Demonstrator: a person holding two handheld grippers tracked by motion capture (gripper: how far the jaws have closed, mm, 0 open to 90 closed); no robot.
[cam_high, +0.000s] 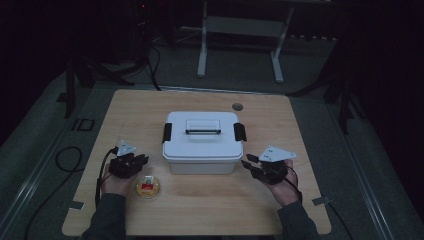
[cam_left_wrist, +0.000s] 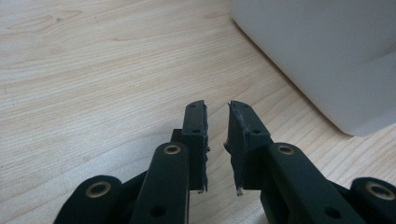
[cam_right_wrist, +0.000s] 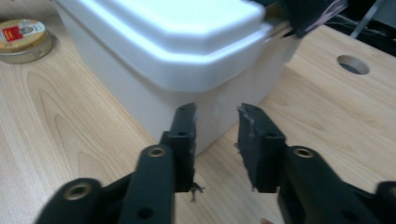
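- Two containers on the worktop (cam_high: 150, 107): a white lidded box (cam_high: 203, 142) mid-frame, shut so contents unseen, and a small round tin (cam_high: 148, 186) at lower left, also closed.
- Box's long axis runs left-right, handle (cam_high: 203, 126) too.
- Left gripper (cam_high: 141, 160) jaws narrow, empty; right gripper (cam_high: 248, 162) jaws a bit wider, empty, beside the box's corner.

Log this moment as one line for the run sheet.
left hand-held gripper: open, empty, beside tin | right hand-held gripper: open, empty, facing box corner | box lid: on | table
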